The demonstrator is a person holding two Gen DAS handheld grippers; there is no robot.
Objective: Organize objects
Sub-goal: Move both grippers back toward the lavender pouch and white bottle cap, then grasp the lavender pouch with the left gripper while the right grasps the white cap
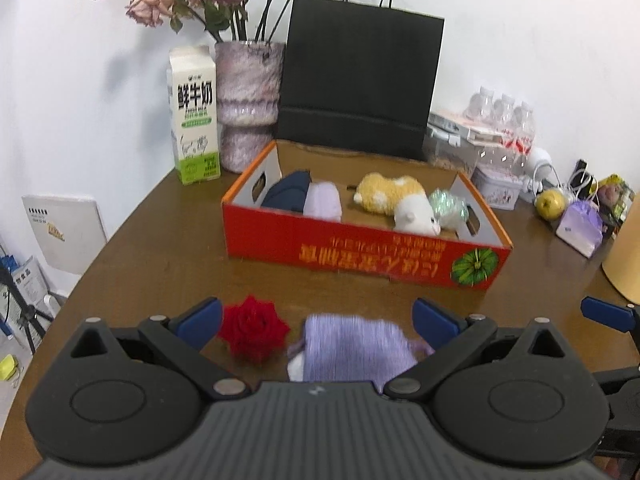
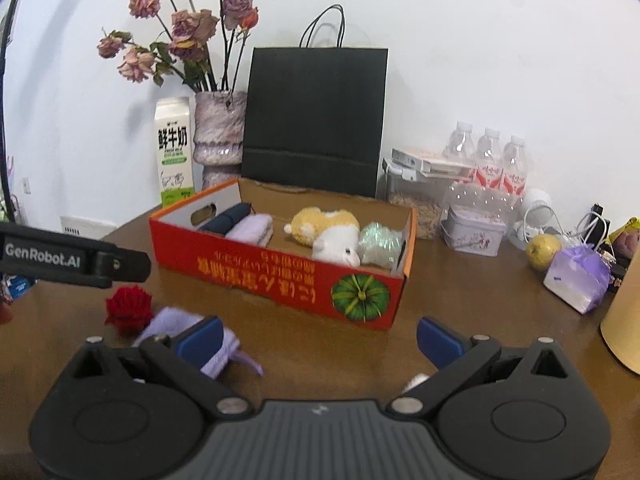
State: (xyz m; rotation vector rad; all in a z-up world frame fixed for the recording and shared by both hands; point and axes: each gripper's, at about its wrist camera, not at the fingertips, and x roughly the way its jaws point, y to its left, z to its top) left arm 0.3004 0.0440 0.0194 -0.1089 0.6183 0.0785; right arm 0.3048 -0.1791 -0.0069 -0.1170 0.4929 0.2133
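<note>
A red cardboard box (image 1: 360,256) (image 2: 256,276) stands open on the brown table. It holds a navy cloth (image 1: 286,192), a folded lilac cloth (image 1: 323,201), a yellow and white plush toy (image 1: 396,200) (image 2: 328,232) and a pale green bundle (image 1: 450,208). In front of it lie a red rose head (image 1: 254,330) (image 2: 129,308) and a lilac knitted cloth (image 1: 352,348) (image 2: 180,328). My left gripper (image 1: 318,320) is open, its fingers either side of the rose and cloth. My right gripper (image 2: 318,338) is open and empty, with the cloth at its left finger.
Behind the box stand a milk carton (image 1: 195,116), a vase of dried roses (image 1: 248,104) and a black paper bag (image 1: 356,76). To the right are water bottles (image 2: 490,160), a tin (image 2: 472,232), a pear (image 2: 542,251) and a lilac pouch (image 2: 576,276).
</note>
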